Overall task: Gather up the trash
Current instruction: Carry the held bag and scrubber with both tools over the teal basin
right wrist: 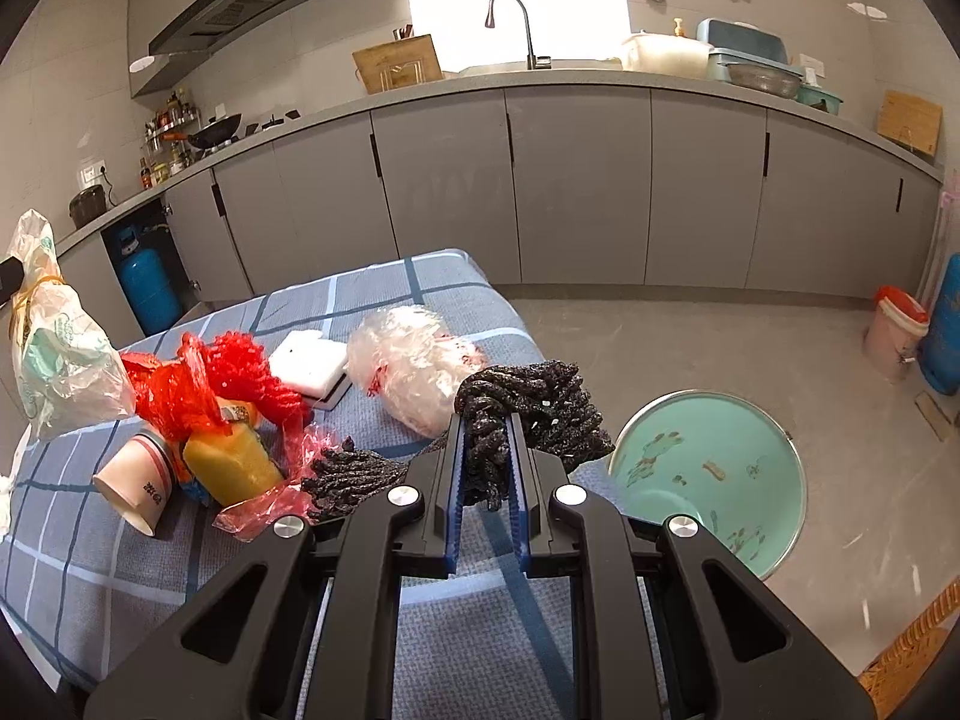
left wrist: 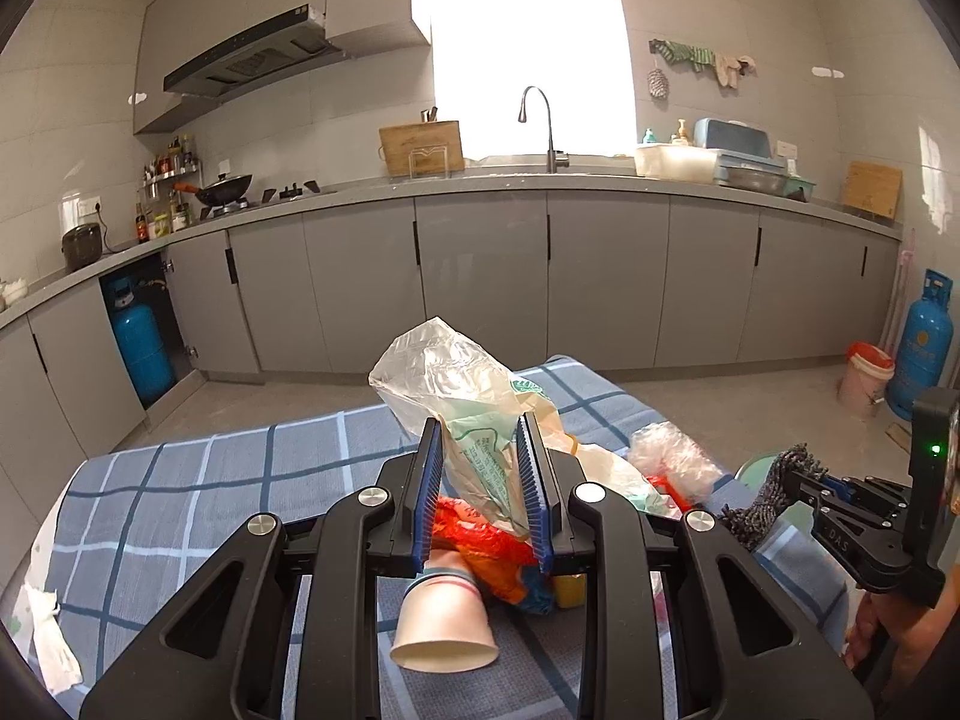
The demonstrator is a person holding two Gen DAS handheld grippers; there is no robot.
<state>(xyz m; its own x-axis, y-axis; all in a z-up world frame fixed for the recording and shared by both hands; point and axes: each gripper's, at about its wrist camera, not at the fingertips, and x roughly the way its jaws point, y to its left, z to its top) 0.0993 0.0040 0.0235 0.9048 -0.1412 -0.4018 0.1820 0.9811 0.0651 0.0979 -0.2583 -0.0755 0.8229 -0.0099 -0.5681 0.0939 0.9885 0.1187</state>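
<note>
My left gripper (left wrist: 480, 480) clamps a plastic bag (left wrist: 462, 384). My right gripper (right wrist: 486, 468) pinches a dark knitted rag (right wrist: 528, 414) at the table's (right wrist: 420, 282) right edge, above the teal bin (right wrist: 708, 468).

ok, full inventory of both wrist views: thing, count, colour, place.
plastic bag: 1, clear with green print, in left gripper
dark rag: 1, charcoal, in right gripper
clear wrap: 1, transparent, table middle
red netting: 1, red, by the bottle
paper cup: 1, white, on its side
yellow bottle: 1, beside cup
white box: 1, behind netting
basin: 1, teal, on floor
table: 1, blue checked cloth
left gripper: shut
right gripper: shut
</note>
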